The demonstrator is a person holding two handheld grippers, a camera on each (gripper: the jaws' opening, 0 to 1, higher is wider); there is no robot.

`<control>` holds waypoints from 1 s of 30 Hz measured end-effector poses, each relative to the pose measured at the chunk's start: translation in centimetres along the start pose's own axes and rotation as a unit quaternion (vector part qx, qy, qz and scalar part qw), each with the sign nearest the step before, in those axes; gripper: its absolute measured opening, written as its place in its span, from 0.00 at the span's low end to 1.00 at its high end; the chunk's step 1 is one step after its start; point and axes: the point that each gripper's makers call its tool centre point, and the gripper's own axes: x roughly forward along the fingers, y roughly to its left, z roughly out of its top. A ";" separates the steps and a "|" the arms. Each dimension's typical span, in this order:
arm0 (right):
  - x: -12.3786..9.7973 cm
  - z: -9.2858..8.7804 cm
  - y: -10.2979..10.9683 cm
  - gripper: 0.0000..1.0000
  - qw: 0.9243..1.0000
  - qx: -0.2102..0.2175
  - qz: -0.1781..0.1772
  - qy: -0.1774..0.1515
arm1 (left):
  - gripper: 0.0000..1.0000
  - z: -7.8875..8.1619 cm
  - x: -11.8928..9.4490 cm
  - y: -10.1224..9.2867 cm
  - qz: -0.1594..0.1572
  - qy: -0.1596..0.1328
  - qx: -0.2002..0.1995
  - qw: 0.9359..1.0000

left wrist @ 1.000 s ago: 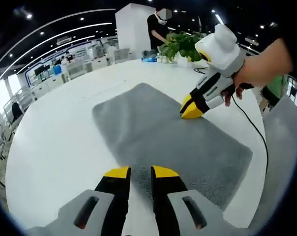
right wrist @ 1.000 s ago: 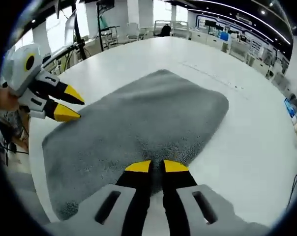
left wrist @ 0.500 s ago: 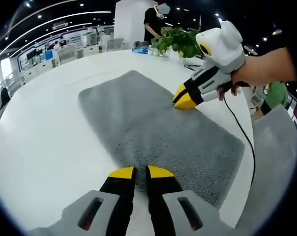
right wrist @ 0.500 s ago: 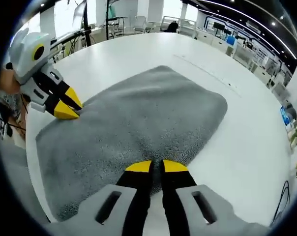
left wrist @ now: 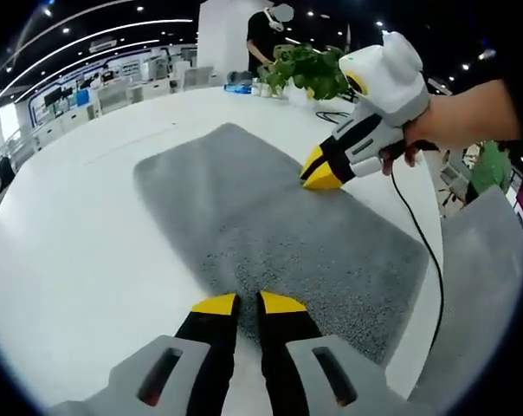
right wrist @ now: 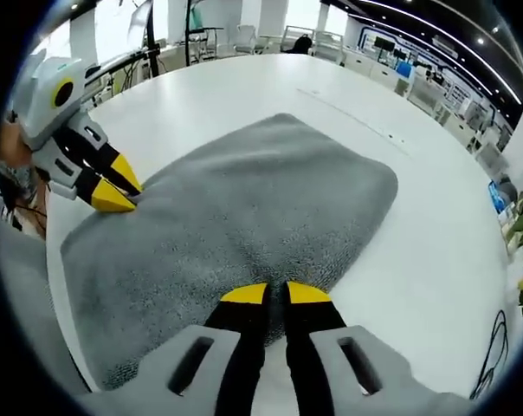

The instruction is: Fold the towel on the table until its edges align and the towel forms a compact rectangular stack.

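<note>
At opposite long edges of the flat grey pile towel [left wrist: 270, 230], left gripper [left wrist: 238, 302] at 6 o'clock and right gripper [left wrist: 319, 177] at 2 o'clock hold jaws nearly together, apparently positioned to pinch for folding.

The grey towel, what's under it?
The grey towel lies flat on the white table, which shows all around it. Whatever sits directly beneath the cloth is covered.
</note>
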 end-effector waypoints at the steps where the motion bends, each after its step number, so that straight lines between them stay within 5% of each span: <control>1: -0.1 -0.2 -0.2 0.05 1.000 0.000 -0.001 -0.001 | 0.09 0.1 0.1 -0.2 0.000 0.000 0.000 1.000; 6: -0.6 -1.2 -1.2 0.05 1.000 -0.006 -0.007 -0.002 | 0.09 0.9 1.0 -1.3 0.008 0.002 -0.018 1.000; 16: -2.1 -3.2 -3.0 0.05 1.000 -0.008 -0.012 -0.007 | 0.10 1.9 2.4 -4.3 0.010 0.009 0.006 1.000; 22: -3.4 -3.5 -2.6 0.09 0.997 0.048 0.013 -0.057 | 0.15 2.4 2.1 -4.1 0.030 0.010 0.030 0.999; 30: -5.0 -4.8 -1.2 0.15 0.994 0.035 0.043 -0.091 | 0.21 2.2 0.9 -5.2 0.037 0.011 0.040 0.998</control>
